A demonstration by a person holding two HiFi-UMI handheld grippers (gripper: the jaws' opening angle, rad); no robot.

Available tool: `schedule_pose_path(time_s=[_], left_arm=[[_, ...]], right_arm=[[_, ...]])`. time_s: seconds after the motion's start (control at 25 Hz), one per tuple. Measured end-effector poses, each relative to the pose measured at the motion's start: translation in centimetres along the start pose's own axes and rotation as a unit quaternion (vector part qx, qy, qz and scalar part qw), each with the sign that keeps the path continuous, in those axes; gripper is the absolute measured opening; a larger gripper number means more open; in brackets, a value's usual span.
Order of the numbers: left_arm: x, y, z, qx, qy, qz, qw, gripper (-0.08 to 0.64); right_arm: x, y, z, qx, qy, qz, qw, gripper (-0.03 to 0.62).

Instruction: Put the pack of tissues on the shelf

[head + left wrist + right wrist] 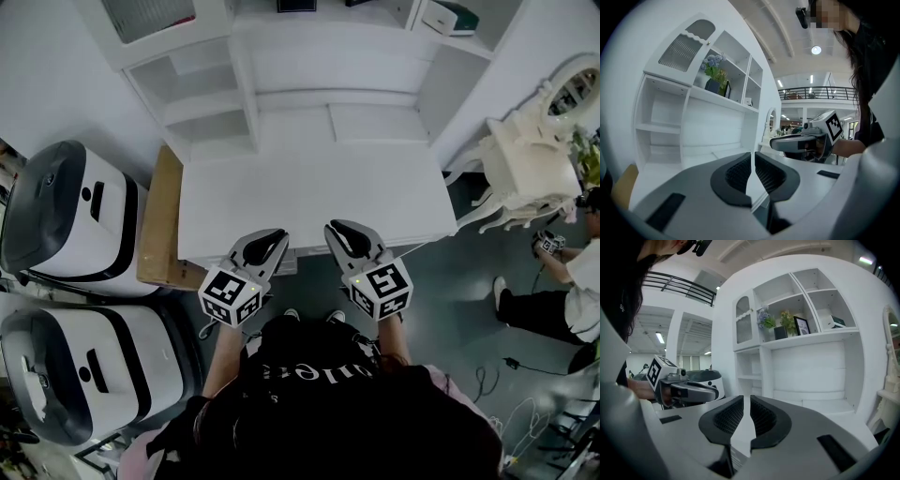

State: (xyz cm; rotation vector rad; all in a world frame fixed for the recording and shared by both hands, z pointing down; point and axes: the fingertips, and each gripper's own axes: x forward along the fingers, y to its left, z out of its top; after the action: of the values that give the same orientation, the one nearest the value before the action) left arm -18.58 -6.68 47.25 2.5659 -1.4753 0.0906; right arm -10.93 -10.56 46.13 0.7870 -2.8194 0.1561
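There are two tools, the left hand-held gripper point(271, 236) and the right hand-held gripper point(340, 229), side by side over the near edge of one white table point(309, 192). Each has its jaws closed together on nothing. One white pack of tissues with a dark green end point(832, 321) (small from here) lies flat in an upper compartment of the white shelf unit point(806, 339). It is well ahead, above and right of the right hand-held gripper, with its long axis roughly across the compartment and its green end to the right.
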Motion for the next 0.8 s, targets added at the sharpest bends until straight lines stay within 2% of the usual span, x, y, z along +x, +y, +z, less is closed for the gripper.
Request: schedule_pose_path(time_s=[0.8], left_arm=[[-3.7,0.7,-0.9,0.005,0.006,-0.021,0.9997,0.038]], right_arm=[[1.0,3.7,-0.8,-0.01,0.012,-0.019,1.0,0.072]])
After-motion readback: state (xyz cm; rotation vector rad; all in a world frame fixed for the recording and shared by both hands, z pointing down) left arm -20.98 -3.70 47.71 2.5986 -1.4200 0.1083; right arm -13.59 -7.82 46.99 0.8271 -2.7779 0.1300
